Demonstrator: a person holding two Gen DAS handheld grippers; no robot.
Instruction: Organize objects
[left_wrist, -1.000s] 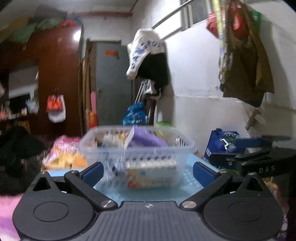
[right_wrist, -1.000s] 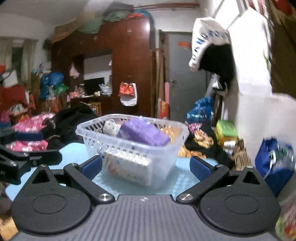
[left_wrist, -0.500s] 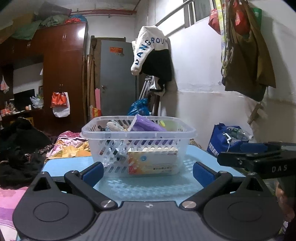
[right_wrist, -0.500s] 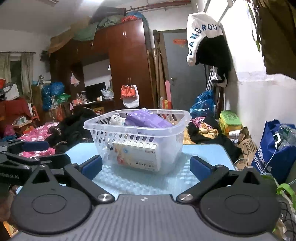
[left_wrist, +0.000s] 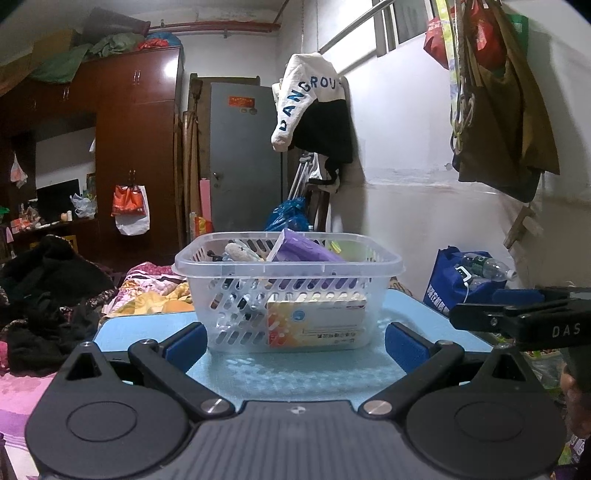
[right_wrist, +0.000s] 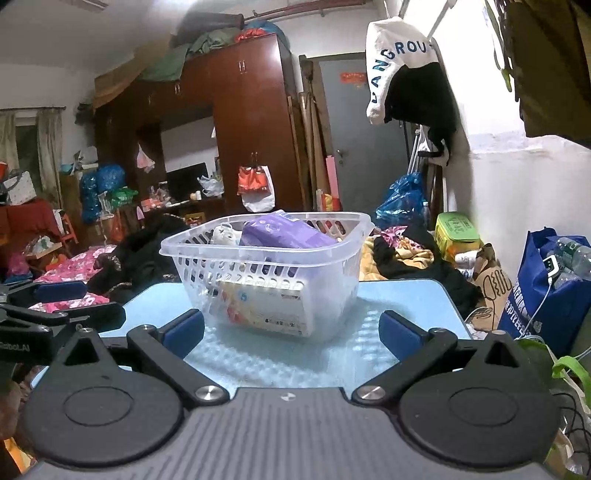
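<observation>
A clear plastic basket (left_wrist: 380, 264) stands on a light blue table (left_wrist: 140, 328). It holds a purple pack (left_wrist: 306, 253), a white and orange box (left_wrist: 317, 323) and a small pale toy (left_wrist: 240, 252). My left gripper (left_wrist: 293, 341) is open and empty, in front of the basket. My right gripper (right_wrist: 291, 328) is open and empty, also in front of the basket (right_wrist: 184, 254), with the purple pack (right_wrist: 284, 230) and box (right_wrist: 266, 304) in sight. The right gripper shows at the right edge of the left wrist view (left_wrist: 517, 317); the left gripper shows at the left edge of the right wrist view (right_wrist: 55, 310).
A blue bag with bottles (right_wrist: 546, 291) stands on the floor right of the table. Dark clothes and bedding (left_wrist: 48, 295) lie to the left. A wardrobe (right_wrist: 251, 122) and grey door (left_wrist: 243, 155) are behind. Clothes hang on the right wall (left_wrist: 506, 110).
Both cameras have settled and tilted slightly, so the basket sits steadier and sharper in view. Both grippers stay open and empty. The basket has not moved.
</observation>
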